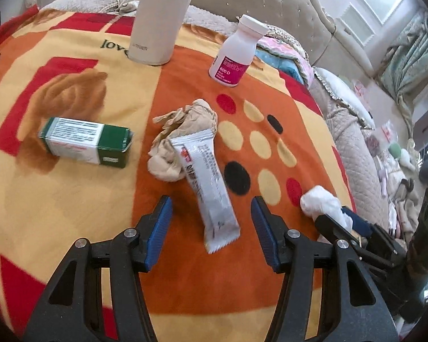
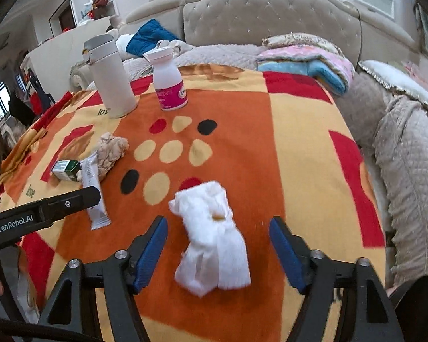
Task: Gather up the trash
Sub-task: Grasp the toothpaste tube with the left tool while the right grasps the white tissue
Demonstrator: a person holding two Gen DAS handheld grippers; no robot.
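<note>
Left fingers spread around wrapper, right fingers spread around tissue

A silver wrapper lay flat, its upper end over a crumpled beige wad at 12 o'clock; a crumpled white tissue lay at 3 o'clock.

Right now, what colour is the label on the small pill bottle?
Magenta-pink with white print, on the white pill bottle; it shows best in the left wrist view.
</note>
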